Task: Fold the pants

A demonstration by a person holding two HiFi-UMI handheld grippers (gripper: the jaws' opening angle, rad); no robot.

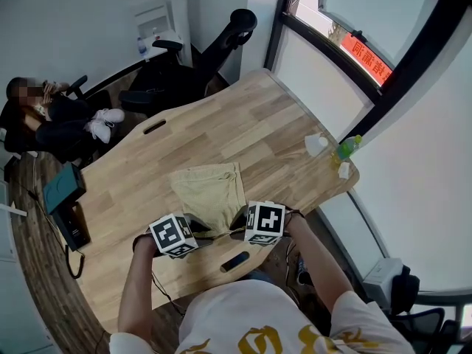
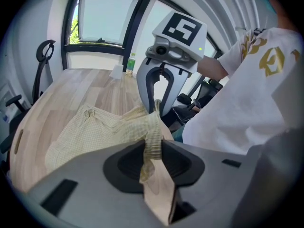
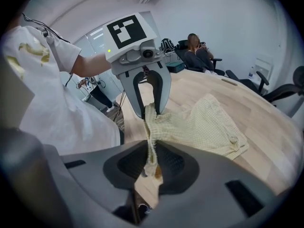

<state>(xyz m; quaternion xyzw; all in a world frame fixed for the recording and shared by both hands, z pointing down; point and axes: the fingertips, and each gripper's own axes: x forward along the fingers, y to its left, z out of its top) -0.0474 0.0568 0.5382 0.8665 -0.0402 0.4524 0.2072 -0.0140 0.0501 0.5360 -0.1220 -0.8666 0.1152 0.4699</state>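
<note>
Bright window daylight; fisheye edges, soft shadows.

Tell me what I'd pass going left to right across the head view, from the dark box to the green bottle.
dark box → left gripper → pants → right gripper → white wad of paper → green bottle

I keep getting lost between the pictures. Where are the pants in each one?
Head view: pants just below the middle.
Left gripper view: pants left of middle, pinched in the jaws.
Right gripper view: pants right of middle, pinched in the jaws.
Shared landmark: the wooden table under them.
</note>
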